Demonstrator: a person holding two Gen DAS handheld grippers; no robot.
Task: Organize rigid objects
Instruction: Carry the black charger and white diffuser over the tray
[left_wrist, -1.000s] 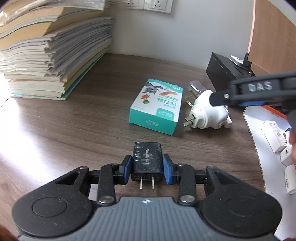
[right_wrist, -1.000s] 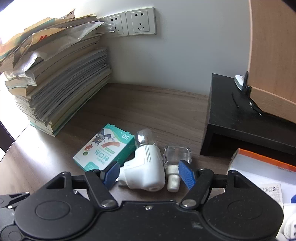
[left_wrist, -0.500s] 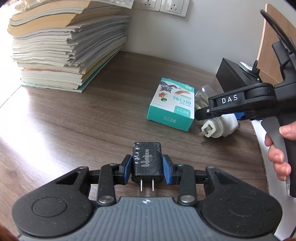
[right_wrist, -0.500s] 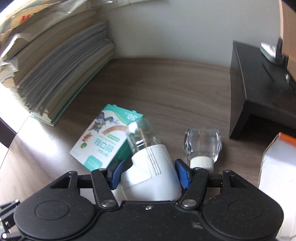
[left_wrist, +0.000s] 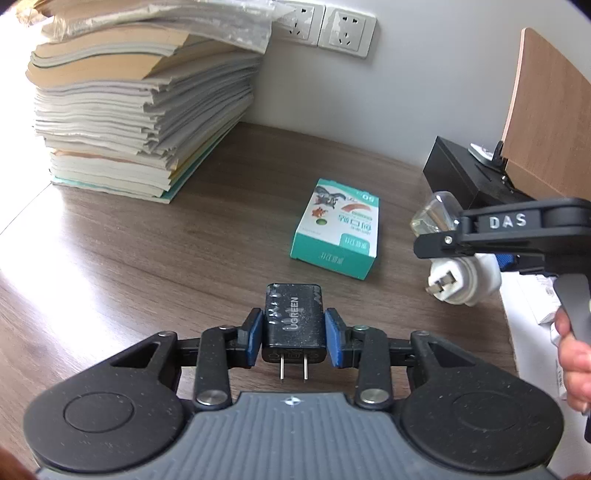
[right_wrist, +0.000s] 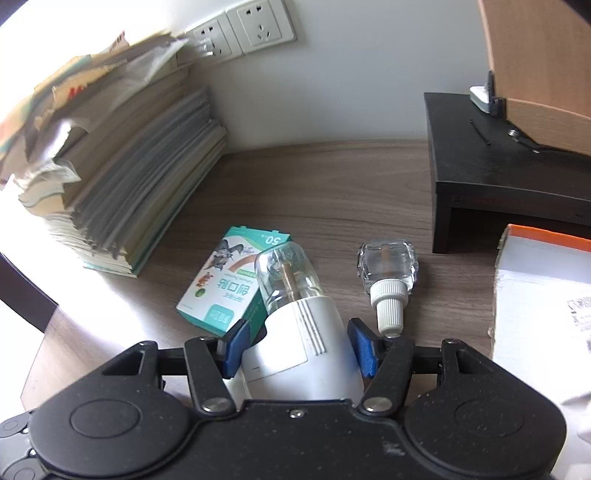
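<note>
My left gripper (left_wrist: 293, 338) is shut on a black UGREEN charger (left_wrist: 294, 319), prongs toward the camera, held above the wooden desk (left_wrist: 147, 258). My right gripper (right_wrist: 299, 345) is shut on a white plug-in vaporizer (right_wrist: 303, 350) with a clear bottle at its front, lifted off the desk. The vaporizer also shows in the left wrist view (left_wrist: 461, 280), to the right of the charger. A teal box (left_wrist: 338, 229) lies flat on the desk, also in the right wrist view (right_wrist: 231, 284). A spare clear refill bottle (right_wrist: 388, 269) lies beside it.
A tall stack of books and papers (left_wrist: 136, 107) fills the back left. A black stand (right_wrist: 498, 166) with a wooden board on it sits at the back right. A white and orange box (right_wrist: 543, 288) holding small items lies at the right. Wall sockets (left_wrist: 325, 26) are behind.
My right gripper closed on the white vaporizer and lifted it off the desk. My left gripper, holding the charger, pulled back and tilted up.
</note>
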